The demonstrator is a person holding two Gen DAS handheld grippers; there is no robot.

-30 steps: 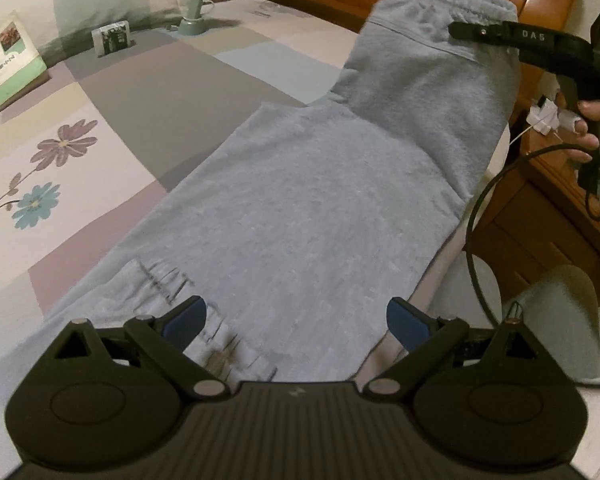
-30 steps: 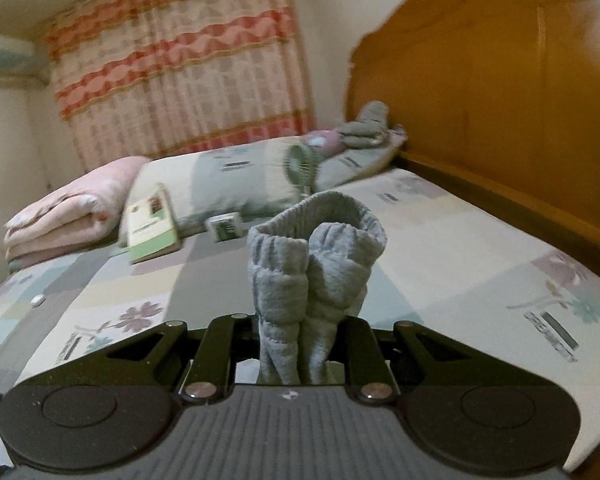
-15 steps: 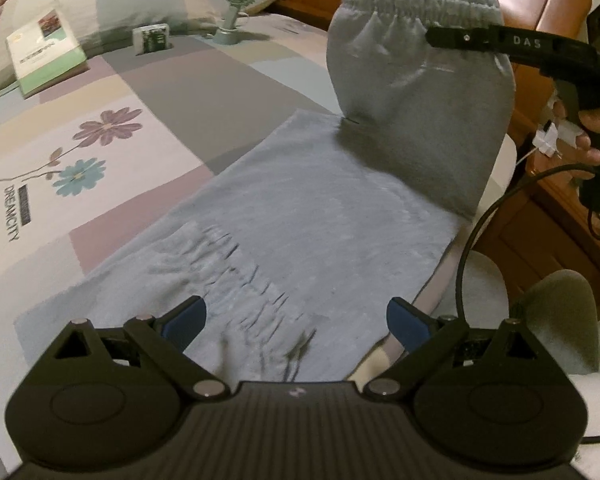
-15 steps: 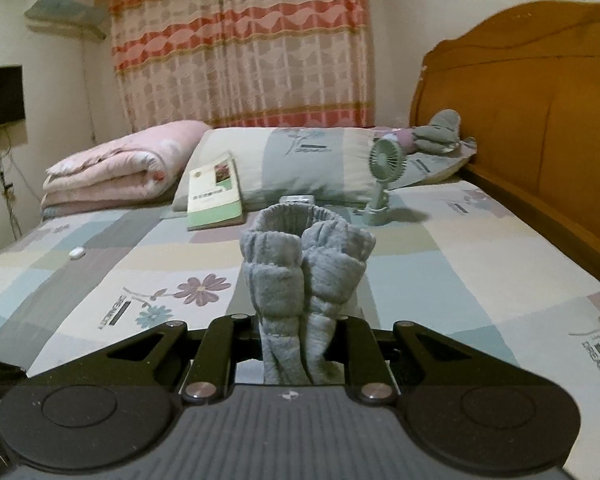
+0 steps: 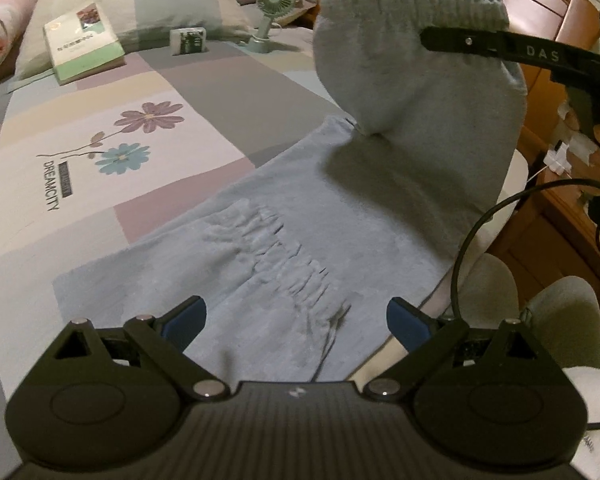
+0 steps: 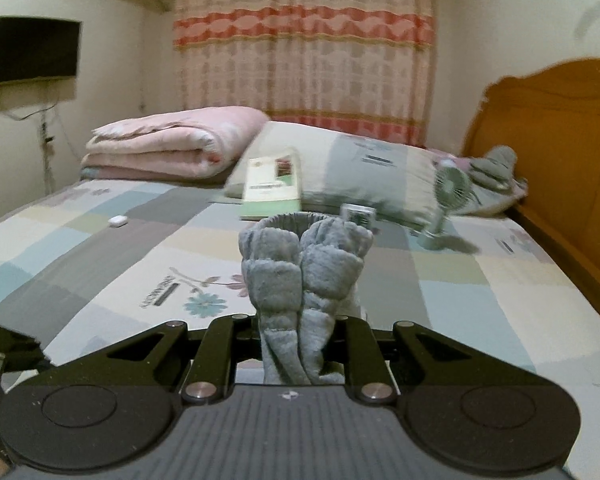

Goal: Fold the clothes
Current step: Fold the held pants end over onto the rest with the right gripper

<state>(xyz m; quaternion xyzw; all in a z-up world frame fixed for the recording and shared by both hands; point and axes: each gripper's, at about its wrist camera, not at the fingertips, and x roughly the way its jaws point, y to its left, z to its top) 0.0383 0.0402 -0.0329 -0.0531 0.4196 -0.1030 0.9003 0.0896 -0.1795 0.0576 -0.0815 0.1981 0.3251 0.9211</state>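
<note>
Both tools share one build — matte black, a ribbed grey-black centre plate with a small white mark, round discs at either side, silver screws at the linkage joints. The left tool (image 5: 296, 316) carries blue fingertips (image 5: 184, 318). The right tool (image 5: 432, 38) shows white "DAS" lettering and a black cable (image 5: 466, 248) looping at 4 o'clock.

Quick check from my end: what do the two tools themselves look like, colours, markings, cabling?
Left tool: black, ribbed body, round side housings, silver pivot pins, blue fingertip pads. Right tool: same black build and silver pins, a small pale mark on its ribbed top. Seen from the left wrist, its finger reads "DAS" and a black cable loops below.
</note>
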